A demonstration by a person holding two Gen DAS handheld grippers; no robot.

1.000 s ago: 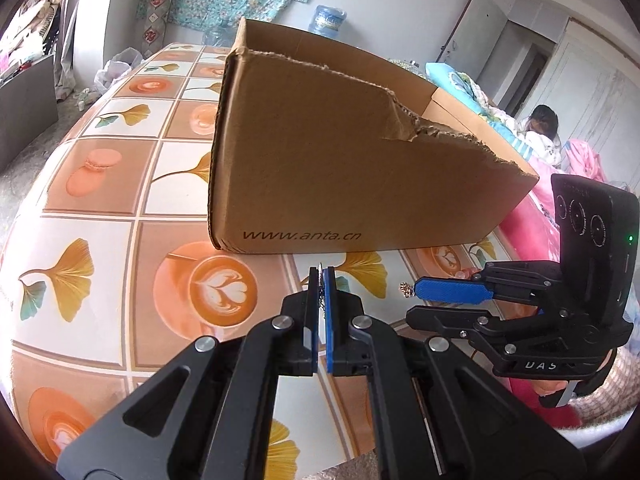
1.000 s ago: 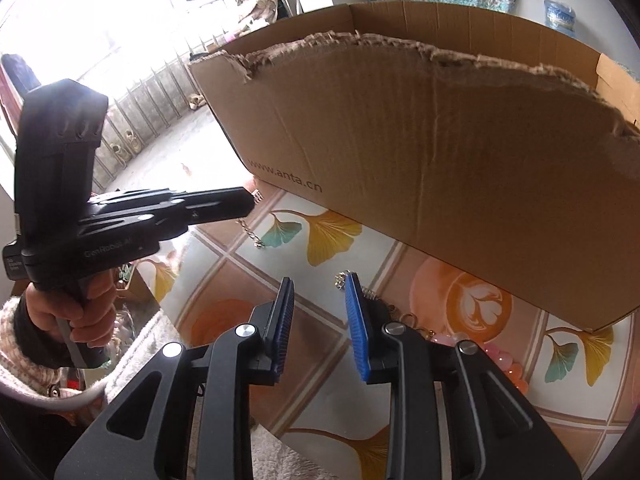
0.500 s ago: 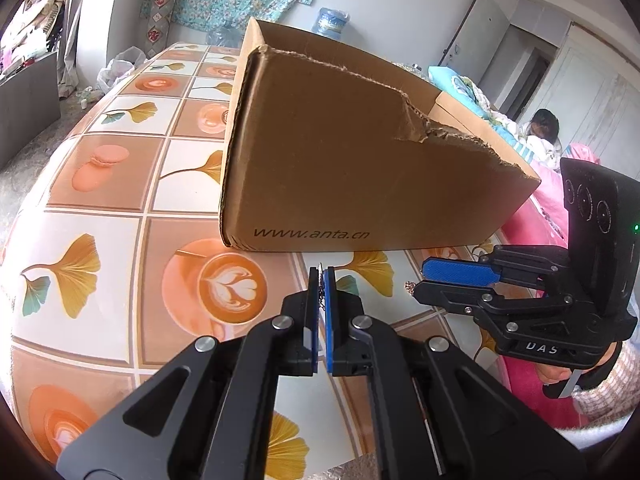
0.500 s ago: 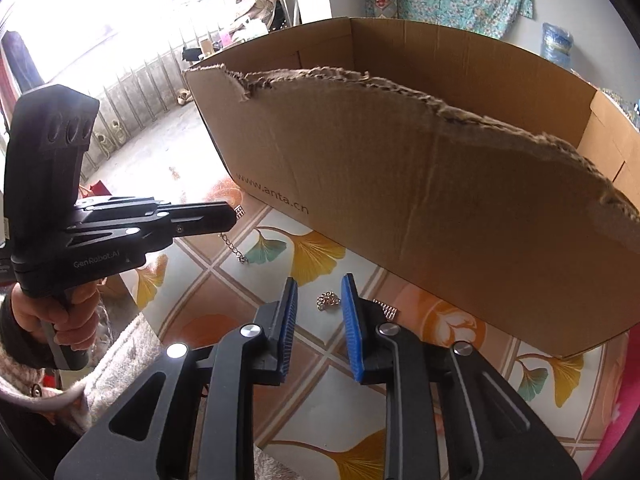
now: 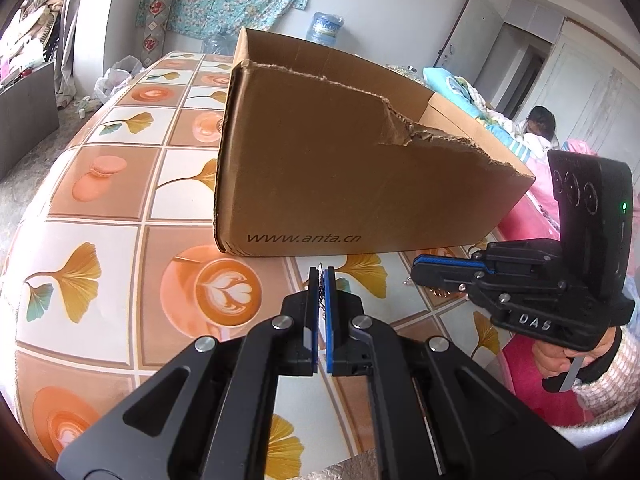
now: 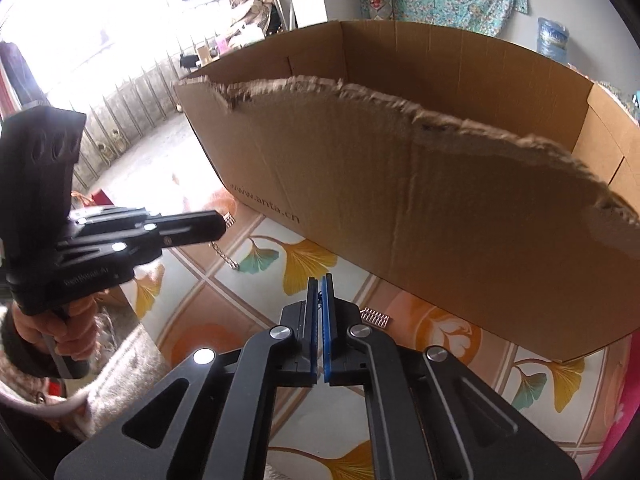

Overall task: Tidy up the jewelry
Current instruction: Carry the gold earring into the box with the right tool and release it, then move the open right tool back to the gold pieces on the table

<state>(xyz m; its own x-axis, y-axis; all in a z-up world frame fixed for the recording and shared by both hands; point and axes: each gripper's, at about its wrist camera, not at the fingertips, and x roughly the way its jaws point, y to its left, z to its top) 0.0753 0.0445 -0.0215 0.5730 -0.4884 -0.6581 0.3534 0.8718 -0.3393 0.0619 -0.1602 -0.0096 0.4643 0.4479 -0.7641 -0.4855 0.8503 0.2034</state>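
Both jaws clenched: left gripper (image 5: 321, 280) pinching a chain (image 6: 224, 255), right gripper (image 6: 319, 286) nipping a small trinket, presumably bound for the box (image 5: 340, 168) at frame centre.

A large cardboard box (image 5: 360, 168) stands on the patterned table (image 5: 100, 208), its torn near wall blocking the way straight ahead of both grippers. Open tabletop lies to the box's left. Near the box's front wall, a small gold clasp (image 6: 375, 317) lies on the table.
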